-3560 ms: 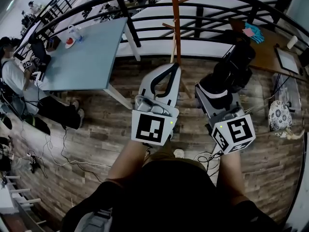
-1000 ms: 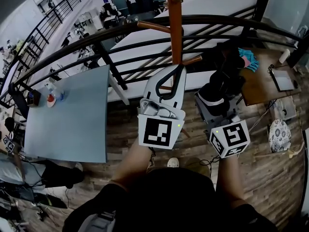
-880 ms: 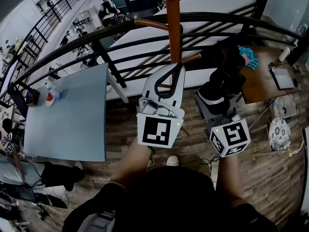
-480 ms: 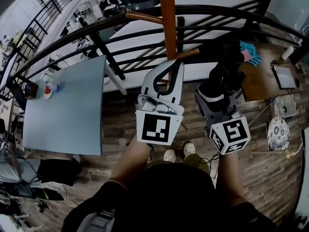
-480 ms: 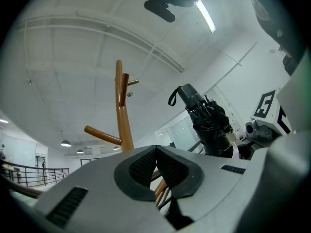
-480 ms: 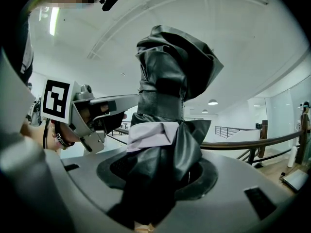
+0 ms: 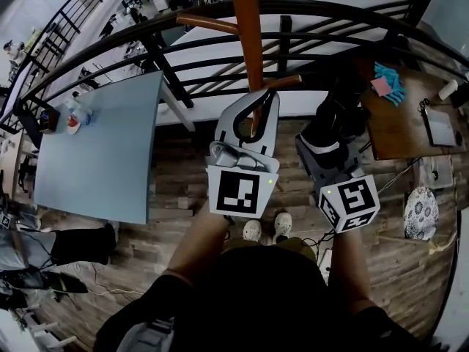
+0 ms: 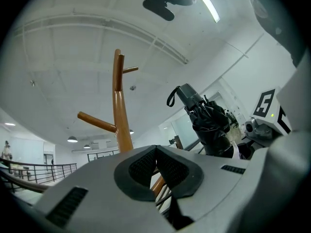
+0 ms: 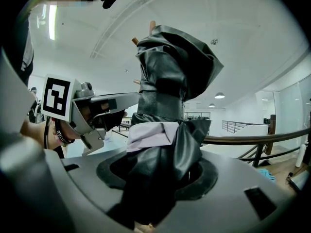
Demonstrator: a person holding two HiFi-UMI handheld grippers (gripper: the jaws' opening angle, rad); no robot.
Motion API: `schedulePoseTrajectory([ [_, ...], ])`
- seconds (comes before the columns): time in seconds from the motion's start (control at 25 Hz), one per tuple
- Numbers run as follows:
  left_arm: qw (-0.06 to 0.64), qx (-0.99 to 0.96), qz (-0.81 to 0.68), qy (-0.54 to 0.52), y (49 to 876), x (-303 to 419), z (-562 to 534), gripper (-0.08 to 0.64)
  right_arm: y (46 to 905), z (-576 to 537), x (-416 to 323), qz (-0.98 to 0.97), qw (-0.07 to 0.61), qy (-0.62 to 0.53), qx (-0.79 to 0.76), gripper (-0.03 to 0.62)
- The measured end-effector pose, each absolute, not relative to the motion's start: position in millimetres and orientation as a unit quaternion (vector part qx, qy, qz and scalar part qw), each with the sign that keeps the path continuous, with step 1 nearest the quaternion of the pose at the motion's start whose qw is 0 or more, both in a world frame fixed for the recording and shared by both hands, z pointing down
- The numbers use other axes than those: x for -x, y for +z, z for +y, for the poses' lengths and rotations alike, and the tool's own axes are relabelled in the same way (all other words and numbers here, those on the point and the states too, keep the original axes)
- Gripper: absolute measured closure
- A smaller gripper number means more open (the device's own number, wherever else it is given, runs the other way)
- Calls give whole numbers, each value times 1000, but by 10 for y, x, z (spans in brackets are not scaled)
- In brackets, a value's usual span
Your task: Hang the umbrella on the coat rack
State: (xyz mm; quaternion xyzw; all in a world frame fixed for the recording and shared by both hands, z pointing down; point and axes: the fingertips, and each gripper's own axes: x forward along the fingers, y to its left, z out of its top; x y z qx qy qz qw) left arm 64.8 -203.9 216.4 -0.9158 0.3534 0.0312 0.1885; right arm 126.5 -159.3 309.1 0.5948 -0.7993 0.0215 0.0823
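My right gripper (image 7: 333, 129) is shut on a folded black umbrella (image 7: 343, 101) that stands up out of its jaws, in front of the railing. In the right gripper view the umbrella (image 9: 167, 96) fills the space between the jaws of the right gripper (image 9: 163, 166); a pale band wraps its middle. The orange wooden coat rack (image 7: 247, 31) rises just ahead, one peg (image 7: 201, 24) pointing left and a lower peg (image 7: 283, 81) pointing right. My left gripper (image 7: 261, 96) is shut and holds nothing; its tips lie beside that lower peg. The left gripper view shows the left gripper (image 8: 156, 149), the rack pole (image 8: 119, 106) and the umbrella (image 8: 208, 123) with its wrist strap (image 8: 170, 97).
A black metal railing (image 7: 308, 9) runs behind the rack. A blue-grey table (image 7: 102, 145) with small items stands at the left, a brown desk (image 7: 403, 116) with clutter at the right. My feet (image 7: 265, 229) stand on the wooden floor below the grippers.
The rack pole and railing have drawn nearer and shifted left in the head view. Both grippers moved along together, and the right one kept its hold on the umbrella.
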Motion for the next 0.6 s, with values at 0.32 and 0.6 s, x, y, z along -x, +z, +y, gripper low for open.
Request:
schedulePoseTrajectory([
  [0.32,178,911,372,11,2339,-739,-2213,548,3267,-1747,-1348,-812,92,36,-575,354],
  [0.6,169,910,377,3,2470,-804,-2307,548,3437,-1807,-1377,-818,100,53,-563,353],
])
